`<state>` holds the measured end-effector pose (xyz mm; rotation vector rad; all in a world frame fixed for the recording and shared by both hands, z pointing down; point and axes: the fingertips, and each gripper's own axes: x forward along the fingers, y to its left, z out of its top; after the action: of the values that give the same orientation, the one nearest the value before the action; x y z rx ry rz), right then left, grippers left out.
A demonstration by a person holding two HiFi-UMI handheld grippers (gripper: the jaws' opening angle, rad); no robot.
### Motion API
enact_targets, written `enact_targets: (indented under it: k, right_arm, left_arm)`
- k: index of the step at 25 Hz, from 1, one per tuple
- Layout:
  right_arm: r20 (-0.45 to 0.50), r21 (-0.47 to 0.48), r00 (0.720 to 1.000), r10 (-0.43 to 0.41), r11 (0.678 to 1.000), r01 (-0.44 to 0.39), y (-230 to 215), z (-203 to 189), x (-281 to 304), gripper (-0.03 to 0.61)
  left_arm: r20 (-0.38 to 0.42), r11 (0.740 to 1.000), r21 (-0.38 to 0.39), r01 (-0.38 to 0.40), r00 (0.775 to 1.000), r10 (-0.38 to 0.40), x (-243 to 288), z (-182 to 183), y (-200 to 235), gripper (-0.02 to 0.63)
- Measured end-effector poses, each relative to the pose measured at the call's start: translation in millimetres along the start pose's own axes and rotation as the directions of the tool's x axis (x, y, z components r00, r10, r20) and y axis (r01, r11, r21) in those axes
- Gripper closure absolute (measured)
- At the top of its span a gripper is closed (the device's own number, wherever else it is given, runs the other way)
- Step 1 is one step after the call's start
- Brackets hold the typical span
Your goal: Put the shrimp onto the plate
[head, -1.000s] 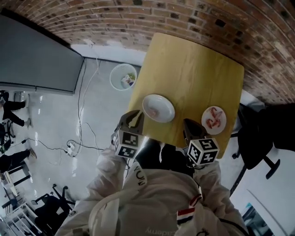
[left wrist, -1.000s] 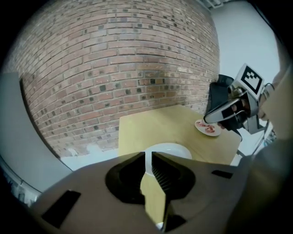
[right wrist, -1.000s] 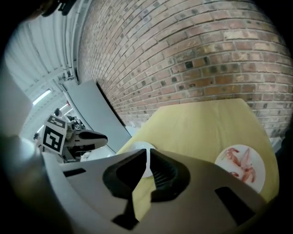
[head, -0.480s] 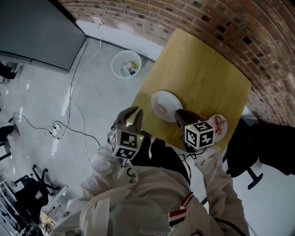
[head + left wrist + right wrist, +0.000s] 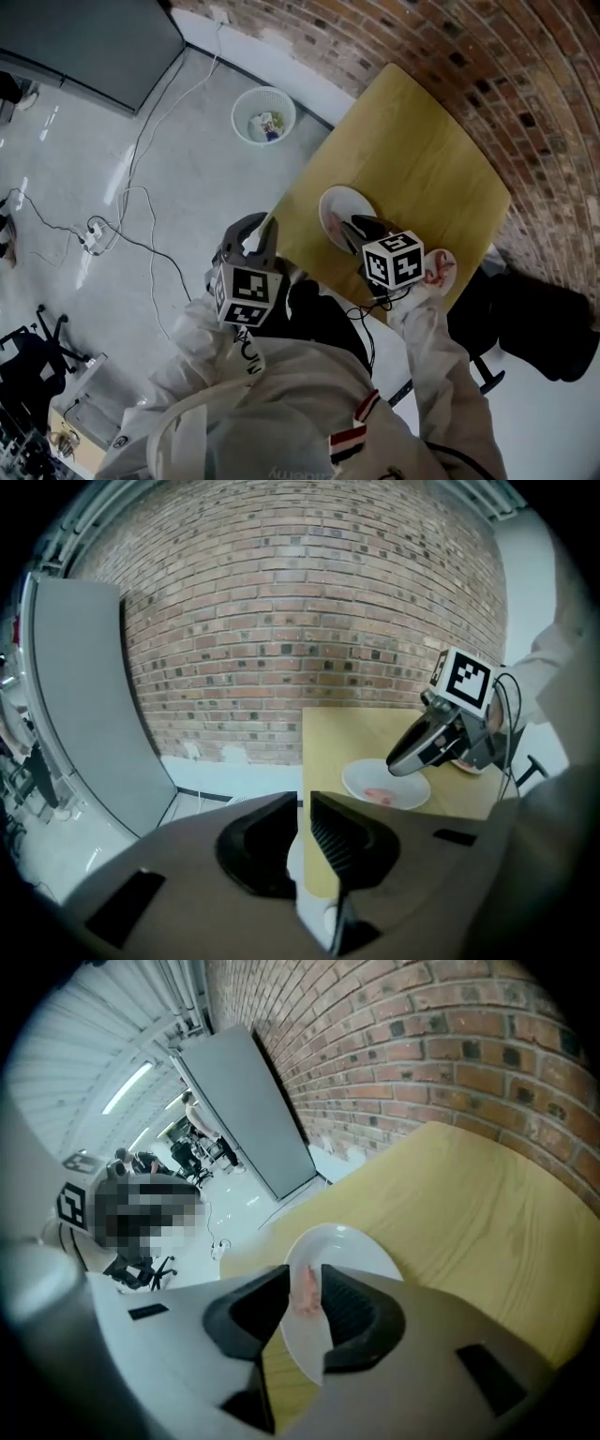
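The wooden table (image 5: 422, 141) carries the white plate (image 5: 337, 200) by its near edge, and a second plate (image 5: 442, 269) of shrimp sits just to its right. The right gripper (image 5: 354, 228) hangs over the white plate, jaws clamped on a pink shrimp (image 5: 305, 1290). The left gripper (image 5: 257, 225) waits off the table's near-left edge, jaws almost together on nothing. I would bring the shrimp low over bare plate, beside the pink piece (image 5: 380, 794) lying there, then ease the jaws apart so it neither bounces nor sticks.
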<state>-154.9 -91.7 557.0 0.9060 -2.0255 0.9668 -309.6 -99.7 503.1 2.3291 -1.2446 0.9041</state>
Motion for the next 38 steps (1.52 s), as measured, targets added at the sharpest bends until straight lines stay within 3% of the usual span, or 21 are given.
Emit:
enact_targets:
  k: [9, 28, 34, 38]
  right_arm:
    - [-0.176, -0.115, 0.984, -0.015, 0.993, -0.006, -0.3, -7.5, 35.9, 0.491]
    - [-0.352, -0.179, 0.935, -0.036, 0.983, -0.03, -1.4, -13.0, 56.6, 0.492]
    - [-0.399, -0.118, 0.917, 0.003, 0.992, -0.055, -0.3, -15.3, 60.7, 0.502]
    - [-0.387, -0.101, 0.922, 0.002, 0.994, -0.044, -1.7, -15.1, 58.9, 0.508]
  left_arm:
    - [-0.017, 0.998, -0.061, -0.022, 1.0, 0.021, -10.5, -25.4, 24.4, 0.565]
    - [-0.031, 0.992, -0.12, -0.034, 0.999, 0.031, -9.7, -43.1, 40.4, 0.565]
    - [-0.034, 0.992, -0.122, -0.034, 0.999, 0.03, -8.2, -44.6, 40.3, 0.565]
    - [-0.037, 0.992, -0.123, -0.036, 0.999, 0.032, -8.6, -45.4, 43.3, 0.563]
